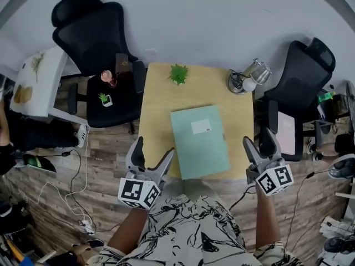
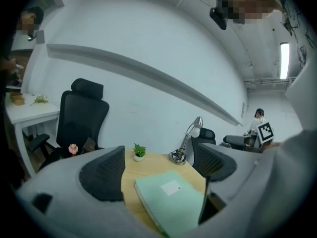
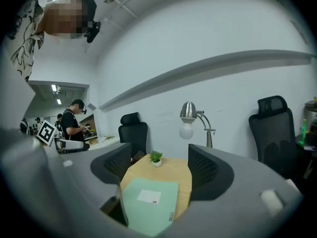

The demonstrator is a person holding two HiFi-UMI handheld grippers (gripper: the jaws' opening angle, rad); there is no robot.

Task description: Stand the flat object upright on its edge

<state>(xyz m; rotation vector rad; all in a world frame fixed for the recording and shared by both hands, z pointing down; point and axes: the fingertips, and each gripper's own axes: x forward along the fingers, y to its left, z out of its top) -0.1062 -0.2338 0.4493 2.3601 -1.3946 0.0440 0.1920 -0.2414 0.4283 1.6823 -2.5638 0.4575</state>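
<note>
Folder (image 1: 199, 142), green with a white label, lies flat on the tabletop (image 1: 158, 104), close to the edge by me. My left tongs (image 1: 153, 149) are wide apart with nothing in them, just left of its near corner. My right tongs (image 1: 259, 140) are apart and hold nothing too, out past the right side of the tabletop. I think the folder is stiff and not heavy, but it looks smooth, so it may slide. I would pinch its two long sides, one with each tongs, tip it up, and hold it steady so it does not flop down. A black chair (image 1: 100, 43) stands on the left. A little plant (image 1: 178, 73) sits at the far edge, and a lamp (image 1: 248, 76) at the far right corner. Both are well apart from the folder, so nothing blocks me.
</note>
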